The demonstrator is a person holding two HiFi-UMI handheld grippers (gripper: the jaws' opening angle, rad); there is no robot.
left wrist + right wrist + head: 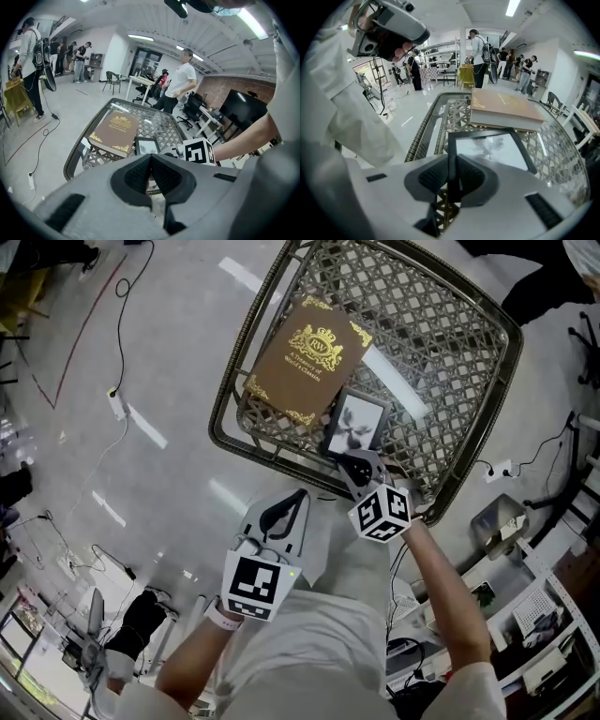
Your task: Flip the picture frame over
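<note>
The black picture frame (357, 423) lies picture side up on the wicker table (225, 409), by its near edge and just right of a brown book (307, 362). My right gripper (349, 468) is shut on the frame's near left edge; in the right gripper view that dark edge runs between the jaws (452, 176) while the picture frame (492, 150) spreads out beyond them. My left gripper (286, 512) hangs off the table near my body, shut with nothing in it (151, 173). The left gripper view also catches the picture frame (148, 146) and the book (114, 130).
A power strip (116, 404) and cable lie on the floor at the left. Shelves and clutter (534, 615) stand at the right. Several people (180, 84) stand farther off in the room. The table's metal rim (423, 126) curves round the near side.
</note>
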